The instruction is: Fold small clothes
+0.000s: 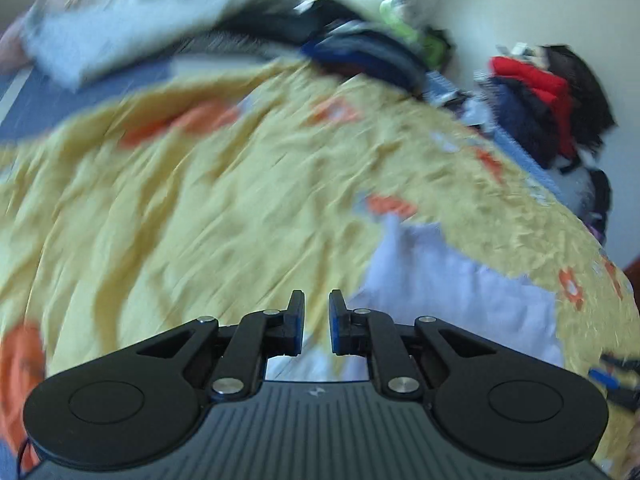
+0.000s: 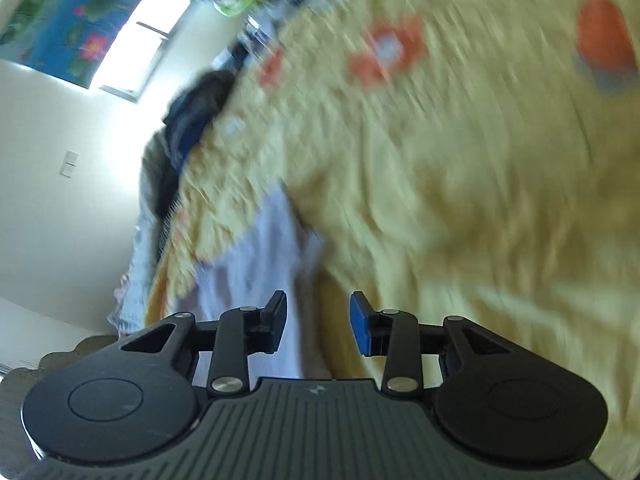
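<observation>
A small pale lavender garment (image 1: 460, 300) lies on a yellow bedspread with orange flowers (image 1: 200, 200). My left gripper (image 1: 316, 322) hovers at the garment's left edge, its jaws a narrow gap apart with nothing between them. In the right wrist view the same garment (image 2: 256, 272) lies ahead and to the left of my right gripper (image 2: 318, 322), which is open and empty above the yellow bedspread (image 2: 460, 200). Both views are blurred by motion.
A grey-white garment (image 1: 120, 40) and a heap of dark blue and green clothes (image 1: 372, 52) lie at the far side of the bed. A red and dark clothes pile (image 1: 540, 96) stands at the right by the wall. A window (image 2: 136, 36) and wall switch (image 2: 70, 164) show at the left.
</observation>
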Motion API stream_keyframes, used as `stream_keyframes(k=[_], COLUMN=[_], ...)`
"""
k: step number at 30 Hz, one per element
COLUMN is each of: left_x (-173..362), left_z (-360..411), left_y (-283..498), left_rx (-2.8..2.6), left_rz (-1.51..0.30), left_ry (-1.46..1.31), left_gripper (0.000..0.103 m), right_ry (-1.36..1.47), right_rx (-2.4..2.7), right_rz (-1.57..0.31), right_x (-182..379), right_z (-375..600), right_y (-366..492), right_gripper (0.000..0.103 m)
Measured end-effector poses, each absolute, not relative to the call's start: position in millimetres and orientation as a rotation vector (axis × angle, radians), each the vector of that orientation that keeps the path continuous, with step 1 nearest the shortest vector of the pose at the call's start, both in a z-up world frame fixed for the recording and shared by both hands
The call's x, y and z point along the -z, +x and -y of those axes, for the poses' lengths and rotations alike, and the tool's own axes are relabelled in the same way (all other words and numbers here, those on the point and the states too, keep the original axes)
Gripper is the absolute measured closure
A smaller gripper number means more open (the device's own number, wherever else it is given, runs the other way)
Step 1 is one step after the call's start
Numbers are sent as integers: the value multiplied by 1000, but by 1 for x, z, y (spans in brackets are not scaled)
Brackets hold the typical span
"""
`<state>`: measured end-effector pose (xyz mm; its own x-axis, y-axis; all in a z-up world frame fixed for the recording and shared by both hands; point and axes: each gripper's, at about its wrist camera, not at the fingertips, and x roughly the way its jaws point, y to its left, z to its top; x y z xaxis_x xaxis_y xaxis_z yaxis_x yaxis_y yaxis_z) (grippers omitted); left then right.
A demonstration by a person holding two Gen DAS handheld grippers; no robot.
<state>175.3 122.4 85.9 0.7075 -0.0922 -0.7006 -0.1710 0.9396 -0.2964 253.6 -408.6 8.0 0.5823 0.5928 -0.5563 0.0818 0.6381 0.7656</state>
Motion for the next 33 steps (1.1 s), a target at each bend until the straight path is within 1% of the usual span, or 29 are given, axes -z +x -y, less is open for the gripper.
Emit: stream_keyframes(k=[2,3,4,5,7,9,11,12,13,14,18,19,21,22,24,25,26,27,28,29,30,31,33], left_x=[-94,-93,-89,-82,-62,-38,-13,-13,-10,-10,-5,-5,-6,-8,-11,-14,-17,-19,-22,-23,-24,-23,-15], left_z=[-88,-68,-48,-28,1,13,7,4,1,1,3,2,2,3,2,1,0,-1,-2,-2,-2,-3,-3], left_y=[194,205,218,233,267,293,310,309,310,308,306,307,309,310,308,307,305,302,298,294,291,288,289], left_rx=[42,76,95,98,85,39,5,7,9,11,25,23,19,19,12,3,-7,-18,-34,-54,-73,-86,-84], left_rz=[-742,-721,-710,-715,-753,-807,-870,-829,-830,-824,-771,-760,-766,-772,-787,-799,-812,-817,-814,-803,-789,-777,-804], left_ry=[-251,-189,-124,-62,42,97,76,54,48,50,93,90,80,86,90,85,79,74,71,76,81,85,86], left_gripper=[89,87,81,75,72,72,72,70,69,69,65,64,63,63,63,61,56,53,44,33,29,27,27], right_ry=[858,864,860,838,799,739,654,626,612,624,758,770,774,779,762,736,702,650,602,541,470,394,277], right_rx=[-425,-478,-518,-546,-529,-471,-392,-366,-348,-354,-393,-396,-374,-361,-323,-319,-333,-359,-380,-399,-404,-394,-371], right_rz=[-874,-867,-865,-870,-911,-963,-1004,-1037,-1068,-1053,-1065,-1065,-1063,-1065,-1030,-1000,-973,-940,-915,-895,-884,-878,-891], right_x=[-27,-33,-36,-36,-29,-17,-4,5,14,19,32,33,34,33,23,14,5,-6,-15,-22,-26,-28,-24], right_z=[393,380,365,349,322,301,284,279,278,282,304,307,312,314,315,314,310,305,300,295,289,283,274], right_y=[271,282,294,309,343,369,382,386,387,387,391,393,397,397,390,384,378,370,362,355,349,344,340], right_gripper=[54,46,40,39,39,41,42,42,50,53,56,60,67,68,66,61,59,53,47,45,43,43,43])
